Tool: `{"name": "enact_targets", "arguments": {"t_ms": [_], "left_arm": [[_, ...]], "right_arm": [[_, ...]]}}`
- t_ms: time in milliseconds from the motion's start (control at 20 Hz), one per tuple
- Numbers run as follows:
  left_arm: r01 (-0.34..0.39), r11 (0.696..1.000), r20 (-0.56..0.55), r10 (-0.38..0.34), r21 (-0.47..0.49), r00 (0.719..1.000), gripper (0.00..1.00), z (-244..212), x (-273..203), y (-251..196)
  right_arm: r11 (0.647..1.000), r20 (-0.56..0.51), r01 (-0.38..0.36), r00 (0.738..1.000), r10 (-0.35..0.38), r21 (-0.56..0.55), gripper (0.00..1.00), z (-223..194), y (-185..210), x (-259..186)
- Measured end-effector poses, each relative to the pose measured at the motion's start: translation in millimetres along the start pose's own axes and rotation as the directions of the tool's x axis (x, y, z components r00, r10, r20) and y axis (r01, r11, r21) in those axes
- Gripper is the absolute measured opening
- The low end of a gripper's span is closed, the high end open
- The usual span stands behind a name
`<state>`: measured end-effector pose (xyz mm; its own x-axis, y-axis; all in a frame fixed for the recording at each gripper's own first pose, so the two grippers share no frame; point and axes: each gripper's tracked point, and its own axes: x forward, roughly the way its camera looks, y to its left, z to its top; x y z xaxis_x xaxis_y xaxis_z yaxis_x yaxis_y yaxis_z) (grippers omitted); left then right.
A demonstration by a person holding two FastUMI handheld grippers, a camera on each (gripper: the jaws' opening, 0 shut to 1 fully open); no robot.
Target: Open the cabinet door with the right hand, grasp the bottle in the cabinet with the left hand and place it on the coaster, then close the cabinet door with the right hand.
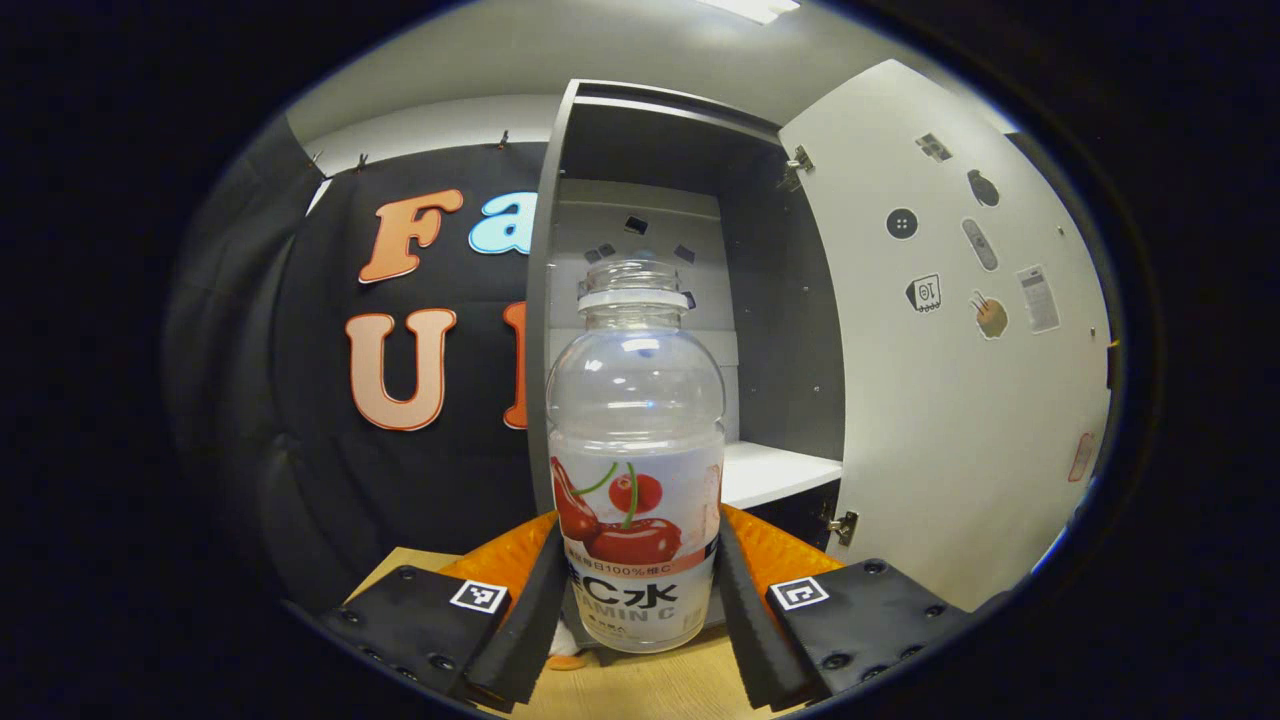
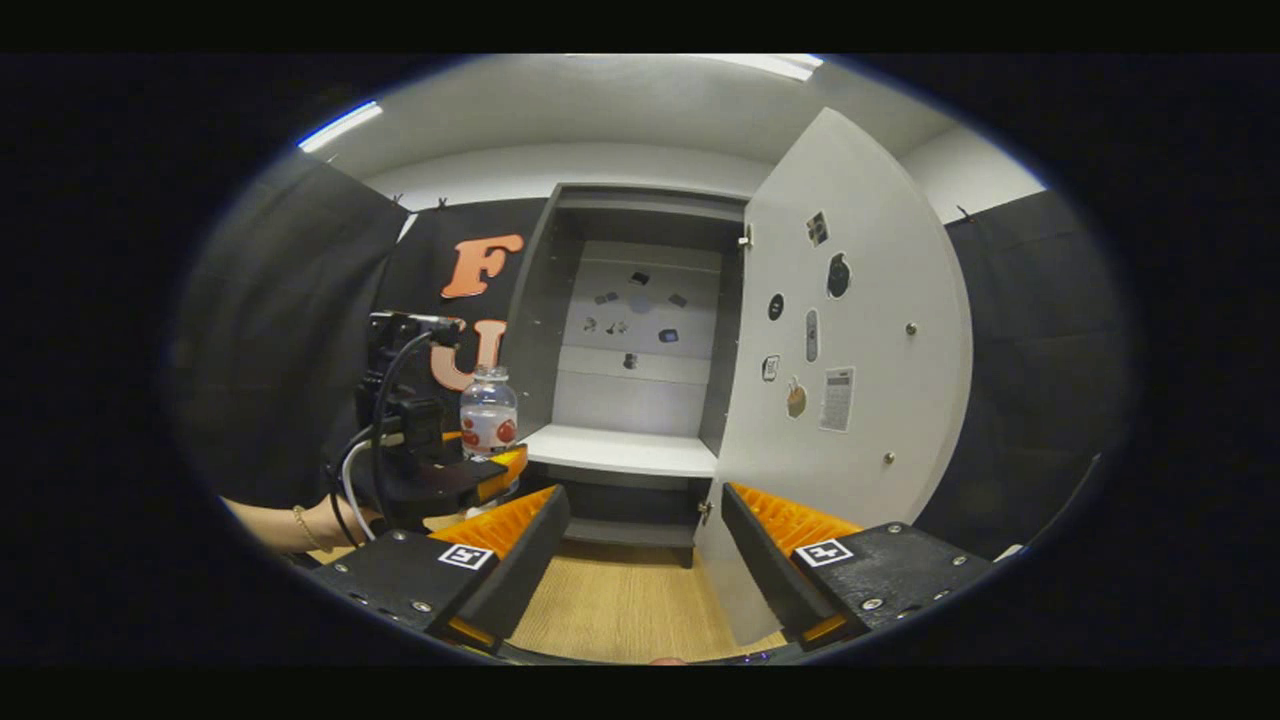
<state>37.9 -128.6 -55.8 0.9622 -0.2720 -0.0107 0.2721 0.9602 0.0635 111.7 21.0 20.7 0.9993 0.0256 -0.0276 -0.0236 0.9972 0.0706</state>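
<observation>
The left gripper [image 1: 636, 610] has its black-padded fingers [image 1: 535, 610] pressed on both sides of the clear plastic bottle with a cherry label [image 1: 636, 470], upright above the light wooden surface [image 1: 640, 685], outside the grey cabinet [image 1: 780, 330]. The right gripper [image 2: 640, 560] gapes wide, holding nothing, facing the open white cabinet door [image 2: 860, 400].

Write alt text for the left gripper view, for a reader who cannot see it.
A clear bottle with a cherry label stands upright, clamped between the left tool's two fingers above a wooden tabletop. Behind it a grey cabinet stands open, its white door swung out to the right and its white shelf bare.
</observation>
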Motion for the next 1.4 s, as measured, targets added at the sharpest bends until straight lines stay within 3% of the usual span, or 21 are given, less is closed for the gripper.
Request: {"name": "enact_targets", "arguments": {"t_ms": [400, 900, 1200, 1400], "left_arm": [[0.007, 1.000, 0.000, -0.007, -0.003, 1.000, 0.81, -54.7, -54.8, 40.0], [0.029, 0.997, -0.132, -0.040, -0.078, 0.990, 0.81, -184.0, -78.8, 72.9], [0.043, 0.996, -0.218, -0.058, -0.072, 0.974, 0.81, -251.5, -91.1, 74.3], [0.039, 0.994, -0.245, -0.063, -0.101, 0.968, 0.81, -270.5, -94.8, 70.3]], "right_arm": [[0.998, 0.061, 0.060, 0.996, -0.061, 0.016, 0.94, 7.4, 2.8, 8.0], [0.985, 0.019, 0.170, 0.985, -0.170, -0.041, 0.97, -5.6, -4.8, 6.0], [0.990, -0.082, 0.131, 0.988, -0.134, -0.048, 0.97, -28.4, 7.5, -0.7], [0.992, -0.122, 0.123, 0.985, -0.126, -0.032, 0.95, -38.0, 12.9, -0.7]]}}
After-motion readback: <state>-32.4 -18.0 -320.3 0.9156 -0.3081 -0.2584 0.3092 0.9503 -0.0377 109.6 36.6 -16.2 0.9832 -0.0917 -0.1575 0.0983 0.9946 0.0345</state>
